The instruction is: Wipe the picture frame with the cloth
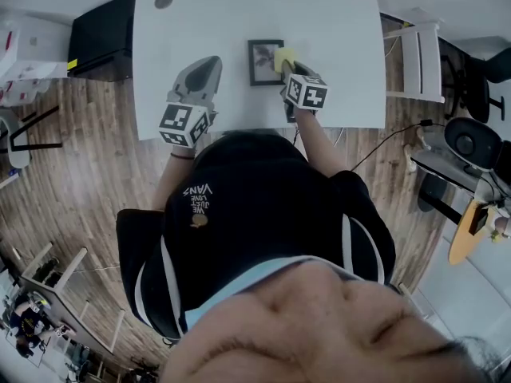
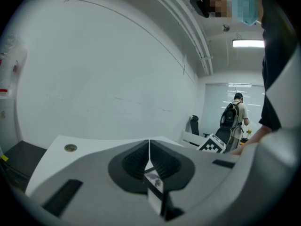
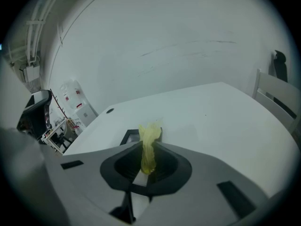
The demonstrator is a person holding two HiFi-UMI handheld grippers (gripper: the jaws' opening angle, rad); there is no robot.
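Note:
A small dark picture frame (image 1: 264, 61) lies flat on the white table (image 1: 335, 22), just ahead of me. My right gripper (image 1: 288, 69) is shut on a yellow cloth (image 1: 285, 57), which rests at the frame's right edge. In the right gripper view the cloth (image 3: 149, 134) stands up between the jaws of the right gripper (image 3: 149, 150) and hides most of the frame (image 3: 130, 136). My left gripper (image 1: 211, 64) sits over the table to the left of the frame, apart from it. The left gripper (image 2: 149, 150) has its jaws pressed together with nothing between them.
A round cable hole (image 1: 164, 1) sits in the table's far left corner. A white chair (image 1: 421, 50) stands at the table's right side and a black cabinet (image 1: 100, 34) at its left. A person with a backpack (image 2: 233, 117) stands far off in the room.

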